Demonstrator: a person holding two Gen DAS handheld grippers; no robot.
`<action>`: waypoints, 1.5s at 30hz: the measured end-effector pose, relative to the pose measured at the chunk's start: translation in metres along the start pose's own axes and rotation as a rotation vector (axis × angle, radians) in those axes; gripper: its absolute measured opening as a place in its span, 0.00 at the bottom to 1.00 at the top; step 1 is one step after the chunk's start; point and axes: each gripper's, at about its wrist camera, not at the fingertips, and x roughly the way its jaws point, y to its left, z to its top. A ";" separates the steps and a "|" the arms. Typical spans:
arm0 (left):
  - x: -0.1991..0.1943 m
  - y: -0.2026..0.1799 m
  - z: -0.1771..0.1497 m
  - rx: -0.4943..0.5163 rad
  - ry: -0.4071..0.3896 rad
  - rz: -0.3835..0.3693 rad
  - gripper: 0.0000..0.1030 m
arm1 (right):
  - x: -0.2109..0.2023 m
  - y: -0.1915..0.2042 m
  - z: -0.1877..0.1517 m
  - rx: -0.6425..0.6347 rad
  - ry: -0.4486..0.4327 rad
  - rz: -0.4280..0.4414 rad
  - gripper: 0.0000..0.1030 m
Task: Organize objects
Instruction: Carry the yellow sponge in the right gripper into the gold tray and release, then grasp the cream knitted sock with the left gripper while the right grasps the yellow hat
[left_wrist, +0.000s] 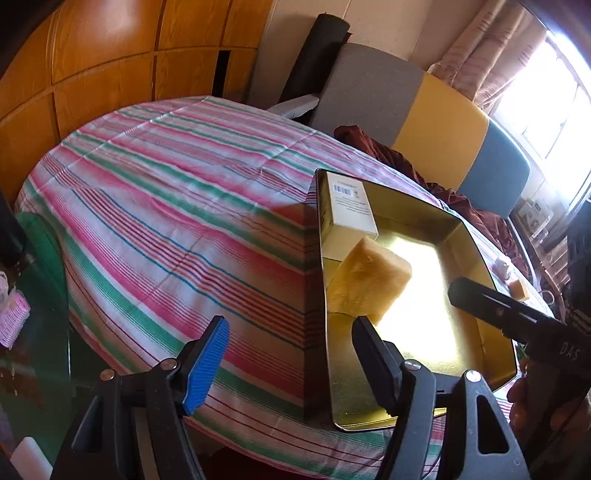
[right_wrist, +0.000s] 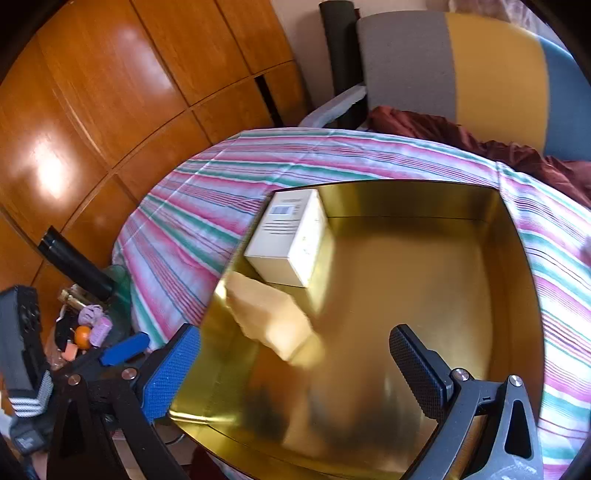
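One yellow sponge (right_wrist: 273, 325) in gold tin (right_wrist: 517, 295), between right gripper (right_wrist: 299, 369) fingers (right_wrist: 417, 373).

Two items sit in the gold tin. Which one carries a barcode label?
The white box, against the gold tin wall at a far corner, shows the barcode and printed lines on top. The yellow sponge nearer the camera is plain and unlabelled.

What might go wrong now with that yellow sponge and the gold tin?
The yellow sponge looks tilted and blurred inside the gold tin, possibly mid-drop; it may bounce or settle against the white box. Both grippers, left and right, are open near the rim and might nudge the tin.
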 end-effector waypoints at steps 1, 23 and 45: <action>-0.001 -0.001 0.000 0.003 -0.004 0.001 0.67 | -0.003 -0.003 -0.002 0.005 -0.007 -0.014 1.00; -0.019 -0.078 -0.011 0.275 -0.070 -0.027 0.67 | -0.106 -0.113 -0.040 0.165 -0.170 -0.270 1.00; 0.008 -0.278 -0.056 0.677 0.165 -0.461 0.67 | -0.272 -0.362 -0.152 0.941 -0.402 -0.495 1.00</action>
